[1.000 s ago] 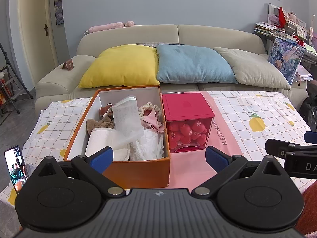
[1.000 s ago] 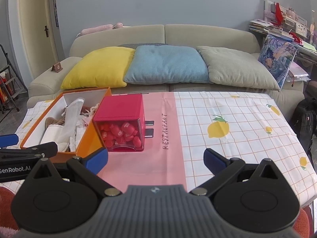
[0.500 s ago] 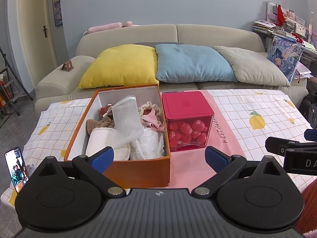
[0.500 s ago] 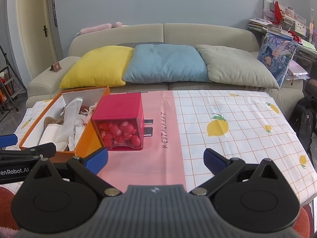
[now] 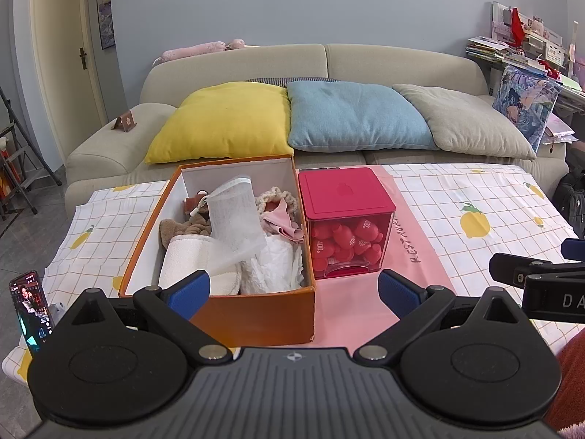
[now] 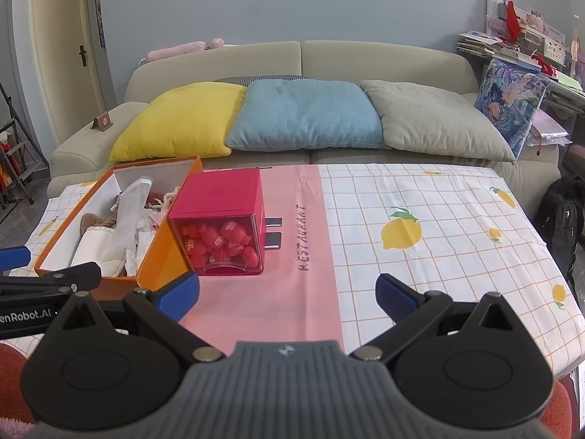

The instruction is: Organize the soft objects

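Note:
An orange box (image 5: 252,314) stands on the table and holds several soft things: a white mesh bag (image 5: 234,216), a cream towel roll (image 5: 190,259), a brown plush (image 5: 182,226), a pink cloth (image 5: 281,223) and white fabric (image 5: 274,267). The box also shows in the right wrist view (image 6: 161,252). My left gripper (image 5: 294,289) is open and empty, just in front of the box. My right gripper (image 6: 287,291) is open and empty over the pink strip, right of the box.
A clear container with a red lid (image 5: 345,197), filled with red pieces, stands against the box's right side. A phone (image 5: 31,309) leans at the table's left front edge. The lemon-print tablecloth (image 6: 438,226) spreads right. A sofa with yellow (image 5: 223,124), blue and grey cushions lies behind.
Both grippers have drifted slightly back and up from the table. Nothing was taken hold of or let go.

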Demonstrator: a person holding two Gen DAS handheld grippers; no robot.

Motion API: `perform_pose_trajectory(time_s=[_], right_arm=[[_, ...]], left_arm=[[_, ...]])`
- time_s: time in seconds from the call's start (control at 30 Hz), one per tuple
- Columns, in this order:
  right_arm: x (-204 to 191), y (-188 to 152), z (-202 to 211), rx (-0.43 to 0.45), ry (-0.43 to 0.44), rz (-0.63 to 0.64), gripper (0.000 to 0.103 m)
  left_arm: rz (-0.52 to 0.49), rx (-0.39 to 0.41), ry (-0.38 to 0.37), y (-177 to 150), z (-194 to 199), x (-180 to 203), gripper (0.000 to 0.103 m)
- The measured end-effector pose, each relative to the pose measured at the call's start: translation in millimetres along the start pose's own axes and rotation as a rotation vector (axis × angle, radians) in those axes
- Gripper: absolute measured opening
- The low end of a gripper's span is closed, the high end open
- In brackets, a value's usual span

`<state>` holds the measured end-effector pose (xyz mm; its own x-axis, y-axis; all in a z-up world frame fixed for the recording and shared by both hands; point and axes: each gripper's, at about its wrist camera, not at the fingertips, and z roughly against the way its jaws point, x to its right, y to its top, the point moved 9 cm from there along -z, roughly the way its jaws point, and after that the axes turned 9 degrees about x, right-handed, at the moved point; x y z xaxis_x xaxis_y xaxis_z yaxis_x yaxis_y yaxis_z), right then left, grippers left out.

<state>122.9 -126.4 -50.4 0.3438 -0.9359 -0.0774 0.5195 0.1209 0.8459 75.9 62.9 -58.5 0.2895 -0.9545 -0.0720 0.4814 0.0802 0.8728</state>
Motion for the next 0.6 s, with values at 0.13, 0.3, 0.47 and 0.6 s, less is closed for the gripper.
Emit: perform_pose_trajectory(time_s=[0.13, 0.3, 0.47, 0.6], right_arm=[[0.3, -0.8, -0.1, -0.003, 0.000, 0.000, 0.100], [0.8, -3.5, -1.0, -0.010, 0.000, -0.003, 0.100], [0.7, -3.6, -1.6, -0.010, 0.000, -0.002, 0.100], [0.2, -3.6, -2.1, -0.010, -0.001, -0.002, 0.100]], left_arm=[[-0.001, -0.003, 0.001, -1.1, -0.6, -1.2, 0.103], [-0.002, -0.004, 0.002, -2.1, -1.0, -2.1, 0.103], [-0.002, -0.004, 0.001, -2.3, -1.0, -1.9, 0.103], [0.001, -0.005, -0.005, -2.9, -1.4, -2.1, 0.103]])
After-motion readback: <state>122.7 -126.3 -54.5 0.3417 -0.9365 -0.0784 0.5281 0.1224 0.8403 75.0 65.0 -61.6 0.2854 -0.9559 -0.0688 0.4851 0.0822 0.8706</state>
